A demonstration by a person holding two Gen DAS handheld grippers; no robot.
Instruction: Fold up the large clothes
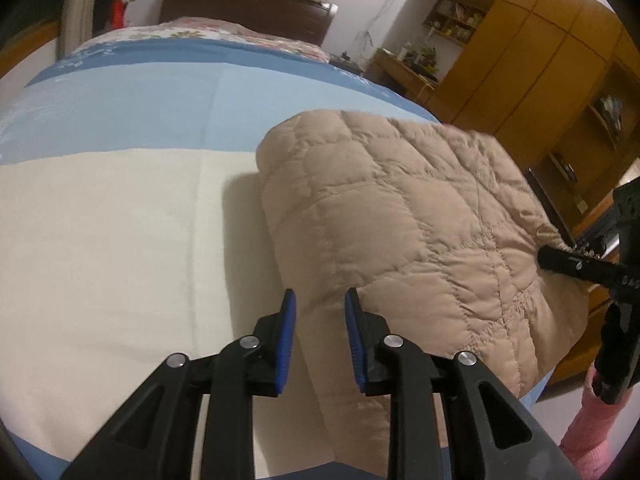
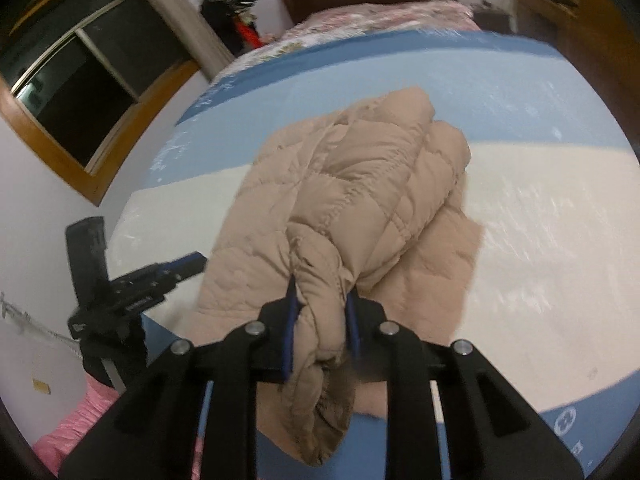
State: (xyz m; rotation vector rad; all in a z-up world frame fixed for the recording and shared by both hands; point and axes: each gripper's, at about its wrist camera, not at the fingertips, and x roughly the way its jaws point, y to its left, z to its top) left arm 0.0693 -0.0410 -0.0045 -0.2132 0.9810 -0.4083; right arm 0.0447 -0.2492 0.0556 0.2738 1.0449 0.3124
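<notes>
A tan quilted puffer jacket (image 1: 404, 216) lies folded on the bed, bulky and doubled over. In the right wrist view the jacket (image 2: 352, 184) runs away from me, and my right gripper (image 2: 321, 300) is shut on a bunched sleeve or edge of it, which hangs down between the blue pads. My left gripper (image 1: 320, 304) is open at the jacket's near left edge, and no fabric is pinched between its blue pads (image 1: 287, 332). The right gripper's black finger (image 1: 576, 268) shows at the jacket's far right side. The left gripper (image 2: 188, 265) shows at the bed's left edge.
The bed (image 1: 104, 216) has a cream and light-blue cover, with a floral quilt (image 1: 240, 34) and dark headboard (image 1: 248, 4) beyond. Wooden cabinets (image 1: 532, 56) stand to the right. A dark window (image 2: 76, 84) is in the left wall. A pink sleeve (image 1: 588, 424) shows below.
</notes>
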